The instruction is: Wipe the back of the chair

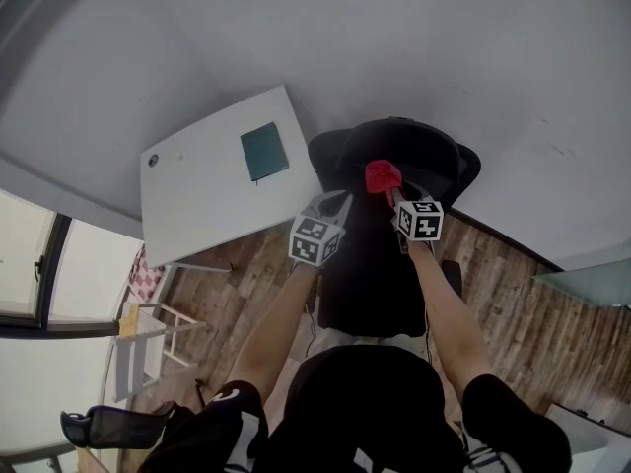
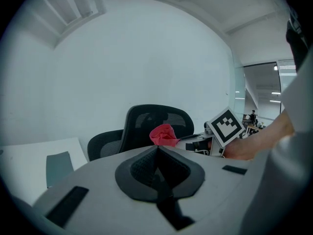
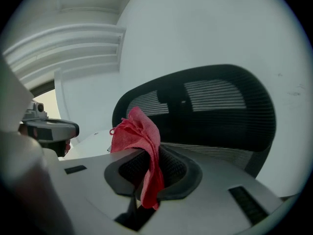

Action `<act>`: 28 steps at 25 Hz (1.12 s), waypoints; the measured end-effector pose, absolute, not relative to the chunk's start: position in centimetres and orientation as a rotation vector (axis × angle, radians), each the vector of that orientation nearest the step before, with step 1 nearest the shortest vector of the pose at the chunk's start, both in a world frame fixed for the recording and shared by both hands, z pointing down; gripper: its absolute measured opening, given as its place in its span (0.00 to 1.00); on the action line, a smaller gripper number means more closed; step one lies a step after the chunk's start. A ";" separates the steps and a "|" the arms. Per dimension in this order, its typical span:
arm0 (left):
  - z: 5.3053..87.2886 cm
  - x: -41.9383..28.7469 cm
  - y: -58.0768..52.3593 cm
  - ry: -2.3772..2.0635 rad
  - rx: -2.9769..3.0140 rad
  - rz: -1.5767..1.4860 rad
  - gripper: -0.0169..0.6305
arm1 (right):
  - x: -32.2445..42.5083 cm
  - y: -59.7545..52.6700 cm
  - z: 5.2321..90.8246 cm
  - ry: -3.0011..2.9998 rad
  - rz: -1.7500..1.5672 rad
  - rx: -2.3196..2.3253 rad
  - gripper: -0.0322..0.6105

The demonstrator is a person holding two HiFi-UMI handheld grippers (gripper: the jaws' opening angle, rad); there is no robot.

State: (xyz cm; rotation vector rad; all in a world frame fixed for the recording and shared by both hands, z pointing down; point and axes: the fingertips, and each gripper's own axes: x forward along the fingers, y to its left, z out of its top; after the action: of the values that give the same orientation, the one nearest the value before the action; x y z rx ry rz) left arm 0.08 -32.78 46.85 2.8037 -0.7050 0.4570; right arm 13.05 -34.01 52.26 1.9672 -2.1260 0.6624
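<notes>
Table (image 1: 202,200) is standing just left of the black mesh chair (image 1: 394,146), whose backrest is facing both grippers; backrest frame is looking stiff while the mesh is probably giving a little under pressure, so wiping is calling for light, even strokes; left gripper (image 1: 332,203) is hovering beside the backrest, jaws pressed together on nothing; right gripper (image 1: 392,195) is pinching the red cloth (image 1: 383,175) near the backrest top; cloth is looking light, soft and floppy, bunching above the jaws; pinching it mid-fold is likely leaving enough loose fabric for wiping.

One cloth (image 1: 383,175); two grippers (image 1: 333,203) (image 1: 394,195)
</notes>
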 end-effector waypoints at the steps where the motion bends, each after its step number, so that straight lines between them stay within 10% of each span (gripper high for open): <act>1: 47.2 -0.8 -33.2 -0.717 2.798 0.458 0.06 | 11.9 -34.5 52.8 -2.135 0.669 1.943 0.16; 28: 55.0 -12.5 -42.3 -0.770 2.786 0.507 0.06 | -1.1 -48.1 62.3 -2.010 0.775 2.129 0.16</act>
State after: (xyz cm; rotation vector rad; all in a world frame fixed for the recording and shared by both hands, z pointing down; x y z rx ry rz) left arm -12.54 -42.32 54.97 2.7859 -0.7697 0.5070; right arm -1.10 -48.09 62.30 2.1290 -2.0101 0.7746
